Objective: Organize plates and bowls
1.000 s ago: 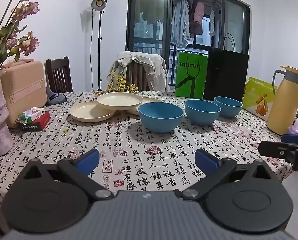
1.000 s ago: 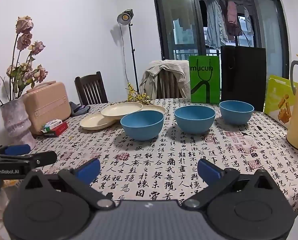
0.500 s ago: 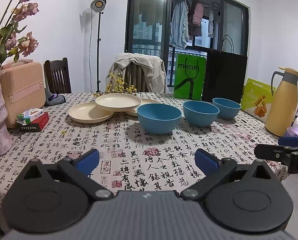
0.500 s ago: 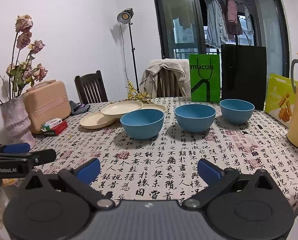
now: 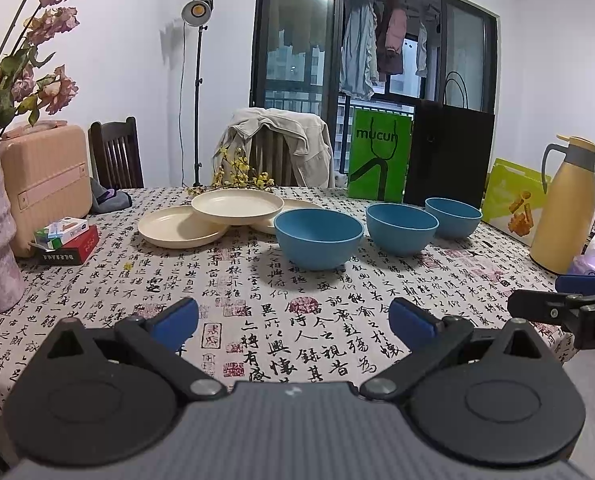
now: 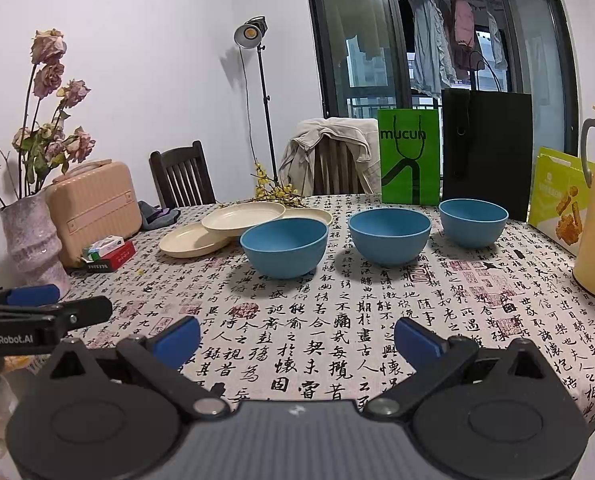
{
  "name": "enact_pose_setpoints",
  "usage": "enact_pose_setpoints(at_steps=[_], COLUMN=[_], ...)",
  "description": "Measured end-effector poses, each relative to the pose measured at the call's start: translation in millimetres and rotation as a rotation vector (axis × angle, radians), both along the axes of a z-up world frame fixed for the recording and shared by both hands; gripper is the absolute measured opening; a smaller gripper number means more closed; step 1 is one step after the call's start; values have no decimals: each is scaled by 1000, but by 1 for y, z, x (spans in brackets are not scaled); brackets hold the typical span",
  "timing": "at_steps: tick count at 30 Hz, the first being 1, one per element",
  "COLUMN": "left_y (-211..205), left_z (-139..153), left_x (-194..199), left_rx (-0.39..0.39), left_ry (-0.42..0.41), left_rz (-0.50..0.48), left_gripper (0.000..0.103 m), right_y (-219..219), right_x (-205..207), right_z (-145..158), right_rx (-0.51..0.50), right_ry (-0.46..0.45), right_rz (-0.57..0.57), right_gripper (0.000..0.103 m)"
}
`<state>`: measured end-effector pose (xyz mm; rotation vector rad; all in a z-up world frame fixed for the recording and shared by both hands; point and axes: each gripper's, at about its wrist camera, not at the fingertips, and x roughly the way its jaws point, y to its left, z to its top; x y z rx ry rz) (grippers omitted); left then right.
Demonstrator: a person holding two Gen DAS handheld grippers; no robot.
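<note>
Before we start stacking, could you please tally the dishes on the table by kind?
Blue bowls: 3, near, middle, far
Cream plates: 3, front, one resting on top, one behind, mostly hidden
Total: 6 dishes

Left gripper [image 5: 293,320] agape, three blue bowls [image 5: 318,238], seemingly three overlapping plates [image 5: 237,207]

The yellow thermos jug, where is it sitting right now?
The yellow thermos jug stands upright at the table's far right edge in both views, beside the yellow-green snack box and right of the three blue bowls.
</note>
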<state>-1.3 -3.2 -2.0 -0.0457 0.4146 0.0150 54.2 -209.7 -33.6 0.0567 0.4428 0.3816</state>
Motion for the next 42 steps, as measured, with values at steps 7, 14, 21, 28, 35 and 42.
enact_pose_setpoints(at_steps=[7,14,21,28,35,42], left_y=[1,1,1,2,2,2], left_z=[1,1,2,3,3,4], left_x=[0,0,-1,0,0,0], left_rx=[-1,-1,0,0,1,1], left_ry=[-1,-5,-7,-11,-12,-13], left_rz=[-1,1,2,3,1,5], left_gripper=[103,103,103,103,103,103], right_y=[0,0,0,0,0,0], right_x=[0,-1,-1,-1,-1,-1], right_z=[0,-1,-1,0,1,1], right_rx=[-1,0,-1,-6,-6,-6], right_ry=[-1,-1,-1,-6,-6,-7], right_rz=[-2,0,1,0,0,0], right_gripper=[103,103,103,103,103,103])
